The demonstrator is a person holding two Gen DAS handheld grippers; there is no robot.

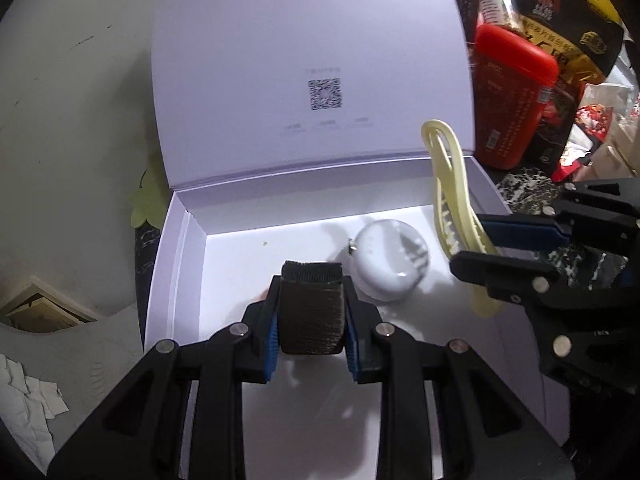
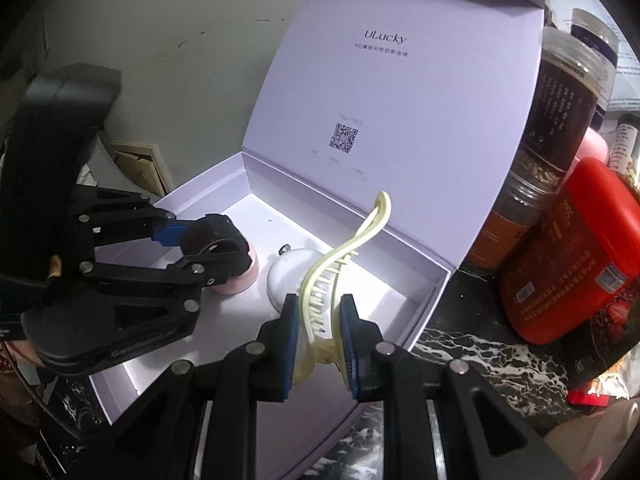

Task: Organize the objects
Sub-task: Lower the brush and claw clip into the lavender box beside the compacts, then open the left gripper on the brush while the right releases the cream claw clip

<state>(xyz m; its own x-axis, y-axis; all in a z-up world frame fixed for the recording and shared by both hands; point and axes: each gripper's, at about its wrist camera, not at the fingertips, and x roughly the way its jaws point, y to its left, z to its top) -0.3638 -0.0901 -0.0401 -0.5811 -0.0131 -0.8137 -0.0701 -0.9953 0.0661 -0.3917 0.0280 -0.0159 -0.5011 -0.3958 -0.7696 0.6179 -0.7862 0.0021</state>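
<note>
A white gift box lies open with its lid standing up behind. My left gripper is shut on a black strap roll and holds it over the box floor. My right gripper is shut on a cream hair claw clip and holds it over the box's right part. A white round jar sits inside the box. A pink round item sits inside, under the left gripper.
A red container, dark snack bags and jars stand right of the box on a dark marble counter. A pale wall is at the left, with crumpled white paper below.
</note>
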